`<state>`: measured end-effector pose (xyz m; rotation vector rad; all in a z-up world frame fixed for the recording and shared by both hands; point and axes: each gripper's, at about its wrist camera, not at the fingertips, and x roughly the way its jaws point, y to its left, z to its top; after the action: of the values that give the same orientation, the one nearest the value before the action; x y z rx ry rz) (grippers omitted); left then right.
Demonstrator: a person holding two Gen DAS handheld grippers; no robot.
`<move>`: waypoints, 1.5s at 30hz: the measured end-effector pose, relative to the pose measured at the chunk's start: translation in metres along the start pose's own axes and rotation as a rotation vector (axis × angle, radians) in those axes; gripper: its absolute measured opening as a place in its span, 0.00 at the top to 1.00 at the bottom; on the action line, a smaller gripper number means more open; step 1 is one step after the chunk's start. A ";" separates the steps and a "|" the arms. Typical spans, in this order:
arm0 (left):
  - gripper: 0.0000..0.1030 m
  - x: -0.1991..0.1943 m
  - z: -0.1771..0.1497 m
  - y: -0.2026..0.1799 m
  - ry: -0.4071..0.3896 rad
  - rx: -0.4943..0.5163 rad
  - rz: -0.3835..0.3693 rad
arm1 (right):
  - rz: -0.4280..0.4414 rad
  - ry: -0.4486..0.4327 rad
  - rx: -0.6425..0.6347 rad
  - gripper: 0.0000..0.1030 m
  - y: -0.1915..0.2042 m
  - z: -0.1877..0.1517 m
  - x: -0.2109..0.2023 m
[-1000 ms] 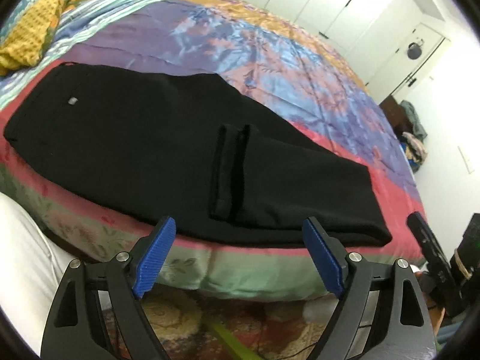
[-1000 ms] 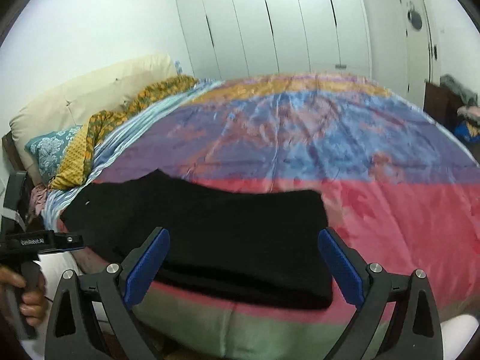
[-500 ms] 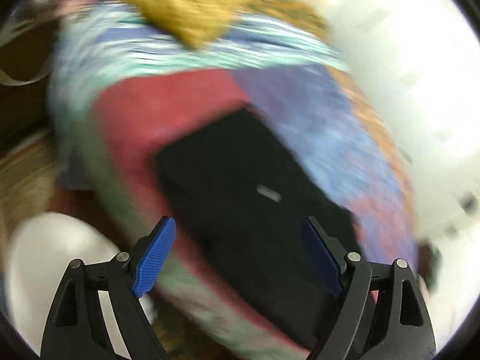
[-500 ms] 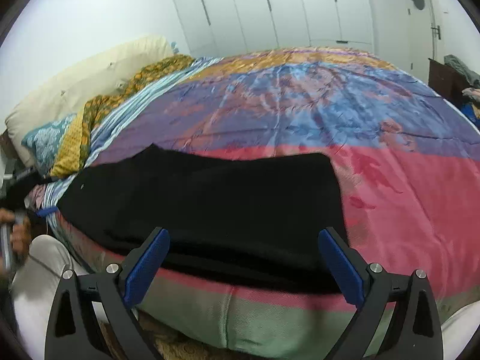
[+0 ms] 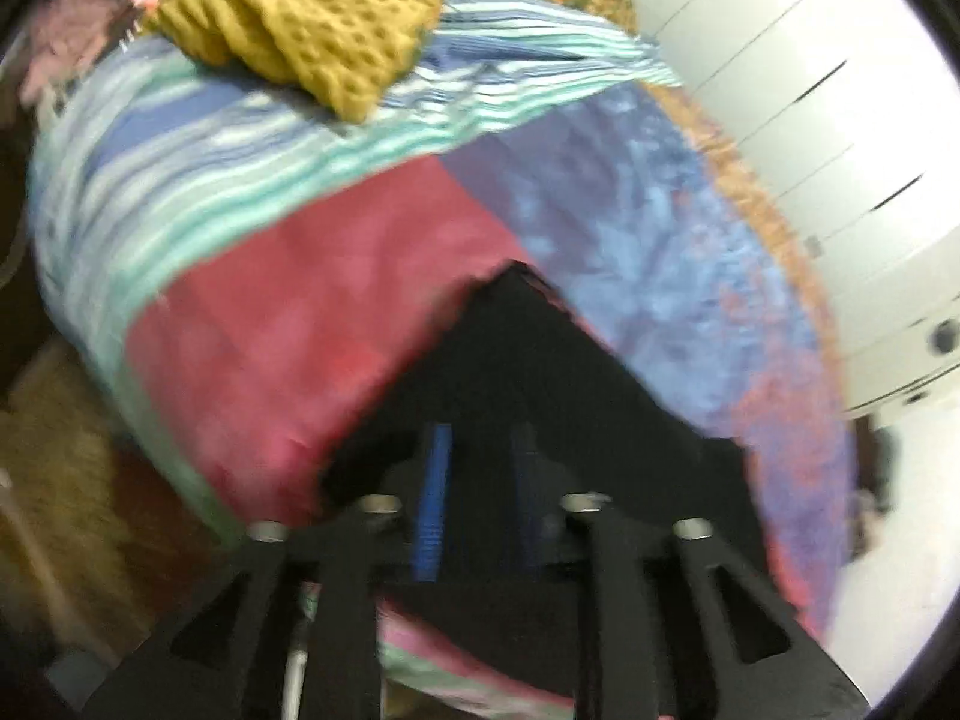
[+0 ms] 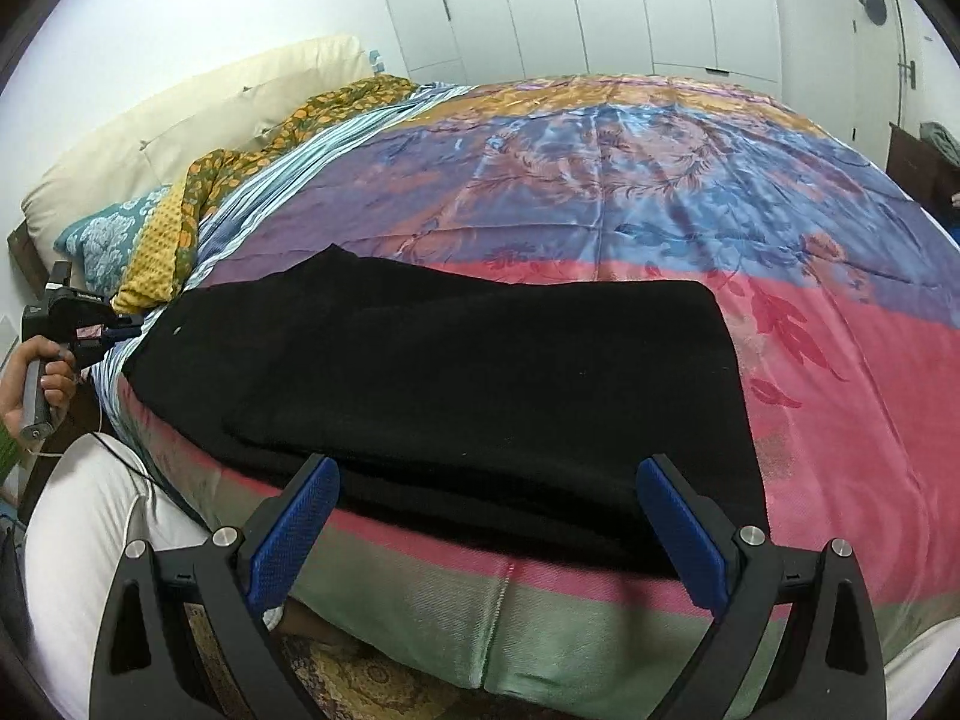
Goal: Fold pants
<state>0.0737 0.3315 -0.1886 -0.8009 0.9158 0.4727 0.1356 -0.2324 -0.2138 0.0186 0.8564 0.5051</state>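
Observation:
The black pants [image 6: 456, 372] lie folded lengthwise along the near edge of the bed, waist at the left. In the left wrist view the waist end of the pants [image 5: 540, 372] fills the lower middle. My left gripper [image 5: 477, 480] has its blue pads close together on the waist edge of the black cloth; it also shows at the far left of the right wrist view [image 6: 105, 333]. My right gripper [image 6: 483, 525] is open and empty, just in front of the pants' near edge at the leg end.
The colourful bedspread [image 6: 630, 180] covers the bed. A yellow knitted blanket [image 5: 312, 18] and pillows [image 6: 180, 126] lie at the head end. White wardrobe doors [image 6: 600, 0] stand behind. A patterned rug [image 6: 372, 684] lies below the bed edge.
My left gripper swung left to the waist end of the pants and closed its fingers on the cloth. My right gripper moved closer to the pants' near edge and stayed open.

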 end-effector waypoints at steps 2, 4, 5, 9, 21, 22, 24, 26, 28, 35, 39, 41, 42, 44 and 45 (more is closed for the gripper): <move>0.48 0.001 0.007 0.011 0.003 -0.002 -0.017 | -0.001 0.010 0.006 0.04 -0.001 -0.001 0.002; 0.39 0.013 0.013 0.014 0.076 0.029 -0.055 | -0.004 0.014 -0.004 0.04 0.001 -0.001 0.002; 0.39 0.022 0.017 0.017 0.108 0.058 -0.057 | -0.005 0.015 -0.009 0.04 0.002 -0.001 0.003; 0.35 0.056 0.016 0.017 0.212 0.179 -0.051 | -0.010 0.027 -0.021 0.04 0.004 -0.002 0.007; 0.75 0.065 0.019 0.028 0.269 0.052 -0.197 | -0.032 0.043 -0.040 0.04 0.008 -0.003 0.010; 0.79 0.062 0.019 0.028 0.265 0.044 -0.202 | -0.031 0.043 -0.040 0.04 0.008 -0.003 0.010; 0.83 0.058 0.021 0.023 0.257 0.043 -0.211 | -0.027 0.040 -0.036 0.04 0.007 -0.003 0.010; 0.86 0.050 0.023 0.019 0.242 0.045 -0.206 | -0.027 0.039 -0.036 0.04 0.008 -0.003 0.010; 0.86 0.042 0.024 0.012 0.221 0.048 -0.194 | -0.028 0.037 -0.036 0.04 0.008 -0.003 0.010; 0.87 0.005 0.024 -0.008 0.163 0.034 -0.248 | -0.018 0.026 -0.018 0.04 0.004 -0.002 0.006; 0.87 -0.030 0.014 -0.042 0.147 0.076 -0.335 | -0.010 0.018 -0.008 0.04 0.003 -0.002 0.005; 0.87 -0.047 0.004 -0.071 0.145 0.121 -0.372 | -0.003 0.012 0.001 0.04 0.001 -0.002 0.004; 0.87 -0.054 -0.003 -0.086 0.145 0.146 -0.389 | 0.000 0.010 0.006 0.04 0.001 -0.001 0.004; 0.88 -0.064 -0.017 -0.118 0.148 0.201 -0.417 | 0.009 0.003 0.019 0.04 -0.001 -0.001 0.003; 0.88 -0.067 -0.025 -0.134 0.152 0.226 -0.429 | 0.012 0.001 0.025 0.04 -0.002 -0.001 0.003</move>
<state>0.1137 0.2265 -0.0866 -0.8050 0.8872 -0.0668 0.1377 -0.2334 -0.2168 0.0469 0.8640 0.5060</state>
